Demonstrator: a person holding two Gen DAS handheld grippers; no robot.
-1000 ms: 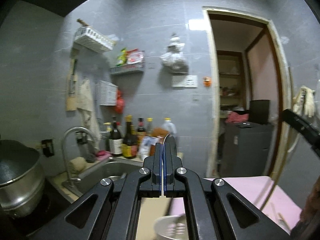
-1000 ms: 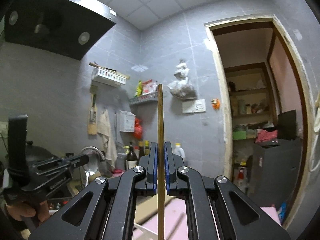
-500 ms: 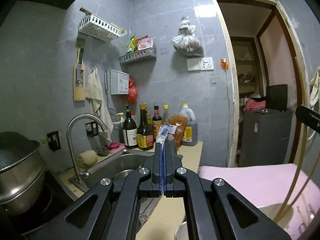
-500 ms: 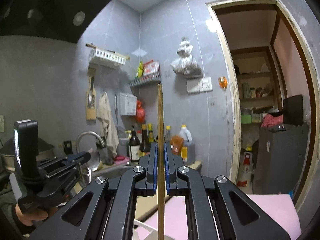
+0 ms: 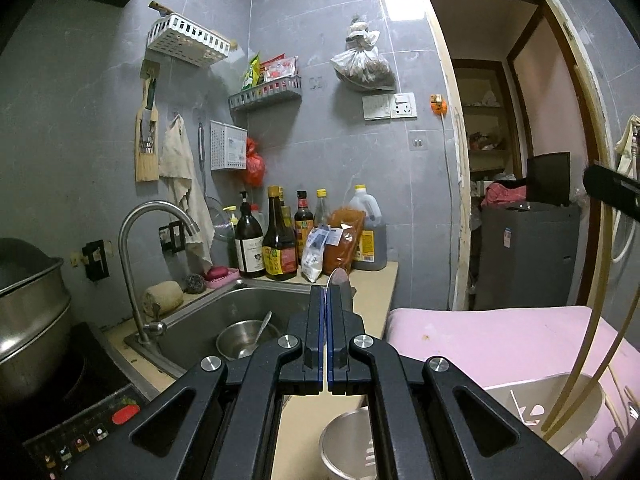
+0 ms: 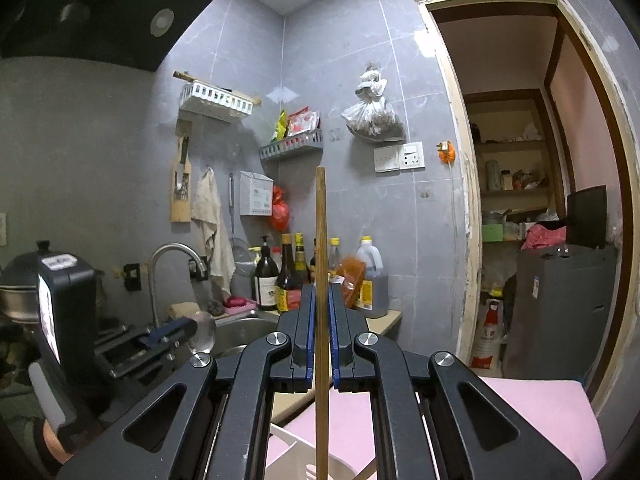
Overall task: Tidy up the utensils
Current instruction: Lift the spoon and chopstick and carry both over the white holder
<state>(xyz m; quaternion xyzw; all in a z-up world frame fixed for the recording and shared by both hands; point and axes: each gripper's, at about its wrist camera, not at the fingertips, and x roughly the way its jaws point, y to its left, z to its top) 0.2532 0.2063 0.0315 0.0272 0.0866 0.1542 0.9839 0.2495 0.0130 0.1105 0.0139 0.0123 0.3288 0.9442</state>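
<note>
My left gripper (image 5: 325, 292) is shut on a thin metal spoon (image 5: 338, 277), whose bowl sticks up past the fingertips. In the right wrist view the same gripper (image 6: 182, 327) shows at the left, held by a hand, with the spoon's bowl (image 6: 202, 334) at its tip. My right gripper (image 6: 320, 296) is shut on wooden chopsticks (image 6: 320, 240) that stand upright. In the left wrist view these chopsticks (image 5: 598, 320) run down to the opening of a white utensil holder (image 5: 520, 394) on a pink surface.
A steel cup (image 5: 344, 444) stands on the counter under my left gripper. The sink (image 5: 208, 316) holds a steel bowl (image 5: 236, 340) with a spoon. Bottles (image 5: 280, 248) line the wall behind. A big pot (image 5: 28, 312) sits on the cooktop at the left. A doorway (image 5: 512, 160) opens at the right.
Both grippers have sunk, so sink, counter, cup and white holder came into view. The chopsticks have come down to the holder. Both grips are unchanged.
</note>
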